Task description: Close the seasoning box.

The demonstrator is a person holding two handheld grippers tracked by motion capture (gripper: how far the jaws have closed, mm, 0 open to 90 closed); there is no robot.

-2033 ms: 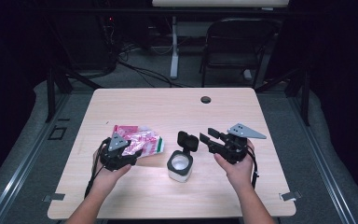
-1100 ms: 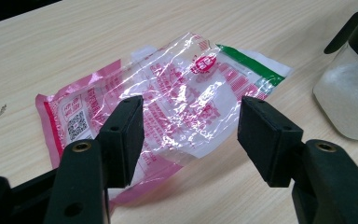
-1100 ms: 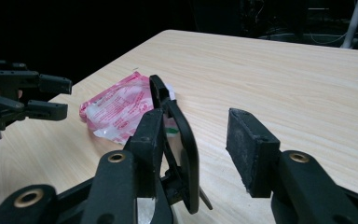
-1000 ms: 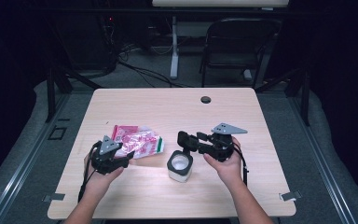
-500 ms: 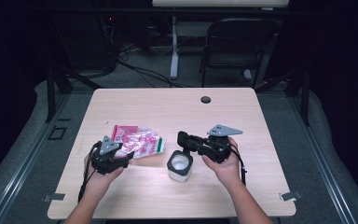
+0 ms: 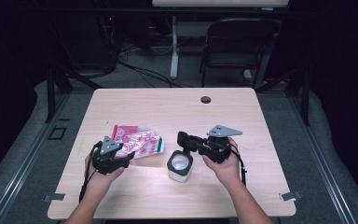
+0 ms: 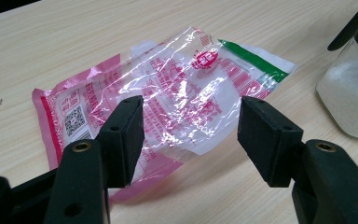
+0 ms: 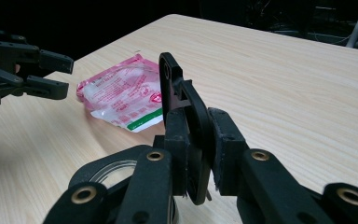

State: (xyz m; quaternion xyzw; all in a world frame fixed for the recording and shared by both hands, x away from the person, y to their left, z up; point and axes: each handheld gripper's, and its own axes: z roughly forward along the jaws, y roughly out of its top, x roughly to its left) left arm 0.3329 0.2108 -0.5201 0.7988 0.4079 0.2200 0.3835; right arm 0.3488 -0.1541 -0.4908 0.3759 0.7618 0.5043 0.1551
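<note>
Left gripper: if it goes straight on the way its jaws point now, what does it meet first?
Most likely the crinkled pink-and-clear plastic packet lying flat on the table: it sits just ahead of the open jaws of the left gripper. The white-filled jar stands off to one side, probably out of line.

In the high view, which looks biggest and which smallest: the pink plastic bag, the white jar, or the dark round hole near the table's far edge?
1. Pink plastic bag, clearly the largest.
2. White jar, smaller.
3. Dark round hole, the smallest; it lies farther from the camera, but the gap looks too large for that to matter.
</note>
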